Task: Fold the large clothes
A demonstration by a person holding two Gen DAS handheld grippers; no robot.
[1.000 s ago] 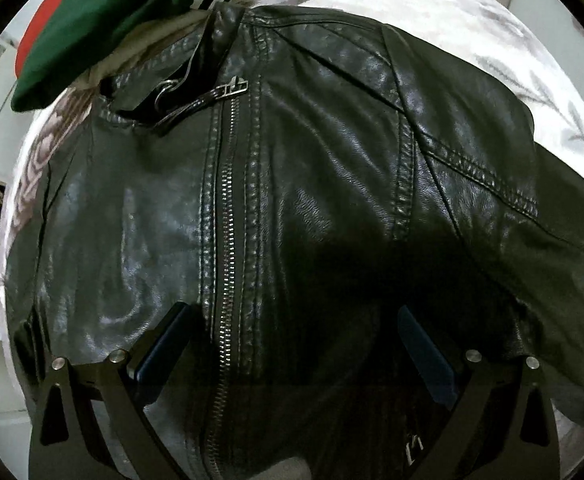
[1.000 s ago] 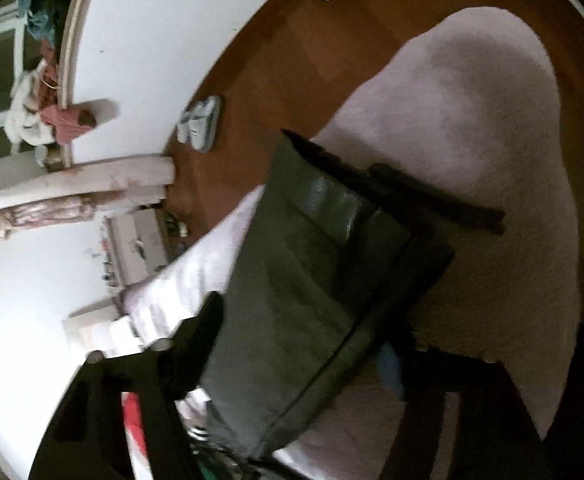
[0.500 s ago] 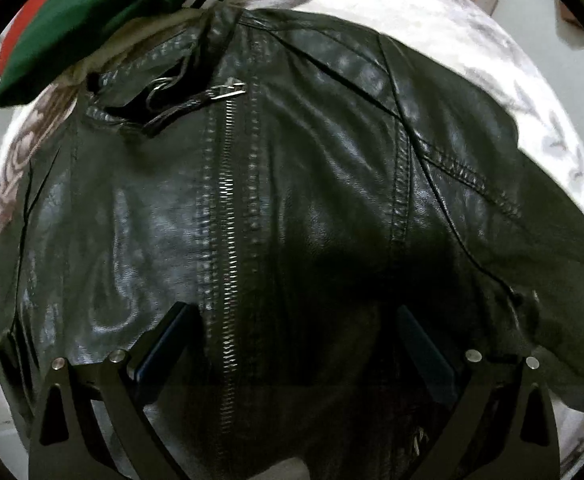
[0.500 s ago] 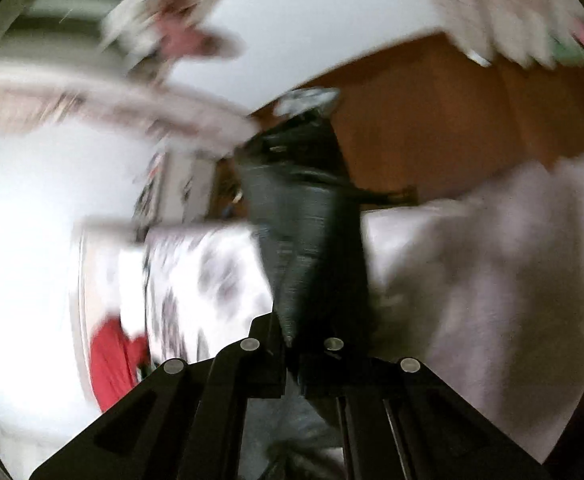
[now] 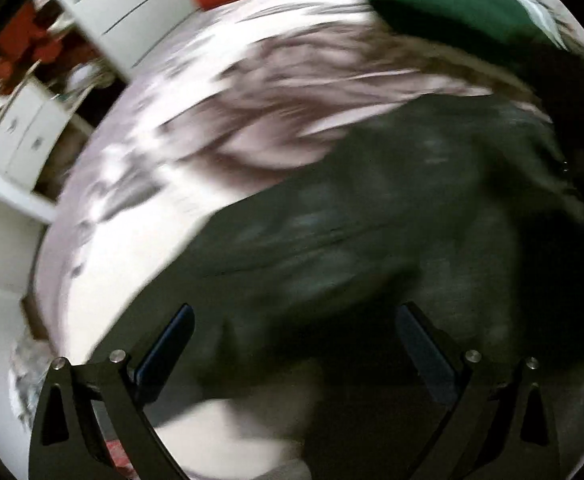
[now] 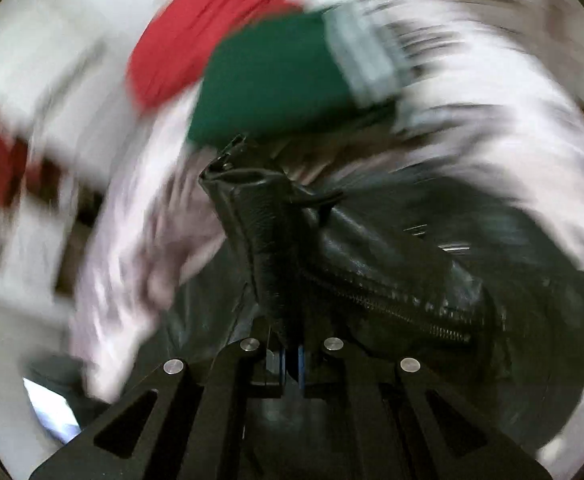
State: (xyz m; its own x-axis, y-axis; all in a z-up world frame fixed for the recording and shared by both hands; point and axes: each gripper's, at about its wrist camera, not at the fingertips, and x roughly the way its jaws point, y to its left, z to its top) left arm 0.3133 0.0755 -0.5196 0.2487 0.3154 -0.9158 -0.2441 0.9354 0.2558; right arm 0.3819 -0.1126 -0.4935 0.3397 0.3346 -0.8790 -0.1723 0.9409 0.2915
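Between the clamped right tongs (image 6: 290, 354), a fold of the black leather zip-front jacket (image 6: 372, 264) is pinched above the floral bedspread (image 5: 252, 128). The left tongs (image 5: 292, 344) are spread wide, empty. Beyond, seemingly folded green (image 6: 272, 80) and red garments (image 6: 196, 36) are blurred.

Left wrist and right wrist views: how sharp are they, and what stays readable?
Left wrist view: heavy motion smear, jacket just a dark mass, only the open fingers crisp. Right wrist view: swirled background blur, but the jacket's zipper near the shut right gripper stays readable.
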